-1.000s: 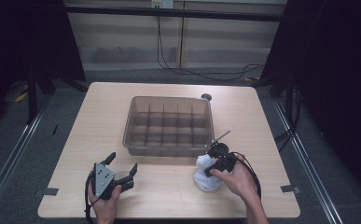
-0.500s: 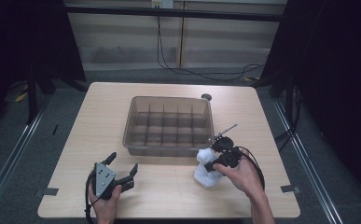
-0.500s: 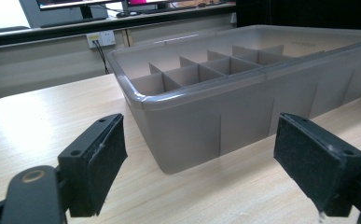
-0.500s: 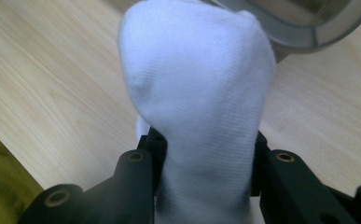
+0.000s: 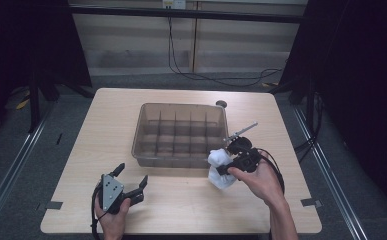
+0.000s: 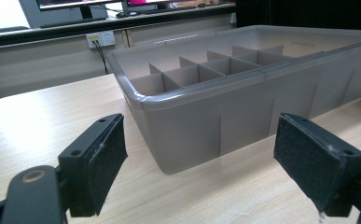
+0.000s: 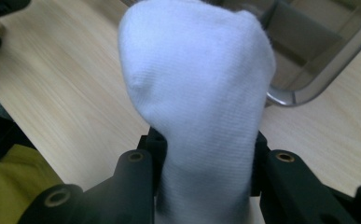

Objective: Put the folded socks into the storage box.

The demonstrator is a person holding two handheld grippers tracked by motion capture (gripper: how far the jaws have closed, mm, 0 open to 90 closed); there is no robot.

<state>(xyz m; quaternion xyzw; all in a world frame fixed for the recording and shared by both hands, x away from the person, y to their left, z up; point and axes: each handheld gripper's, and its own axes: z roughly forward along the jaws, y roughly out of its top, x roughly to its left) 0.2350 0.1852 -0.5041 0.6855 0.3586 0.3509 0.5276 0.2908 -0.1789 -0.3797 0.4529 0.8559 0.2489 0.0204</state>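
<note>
Left gripper (image 5: 131,186): held low over the bench (image 5: 181,200) near its front-left edge, jaws released and spread wide with nothing between them. In the left gripper view the pads (image 6: 104,163) frame the near-left corner of the bin (image 6: 243,98), with bare bench between pads and bin wall.

Bin (image 5: 146,150): grey, translucent, divided into small compartments, placed at bench centre. Bare bench surrounds it on all 4 sides, widest at the left and front.

Sock (image 5: 220,167): white, bundled, at the bin's front-right corner, just outside the wall. The right gripper view shows its rounded end (image 7: 197,79) projecting past the jaws toward the bin rim.

Right gripper (image 5: 231,165): clenched on the sock, 1 pad on each side of the fabric. The hand (image 5: 261,182) enters from the front-right edge; open bench lies to its right.
</note>
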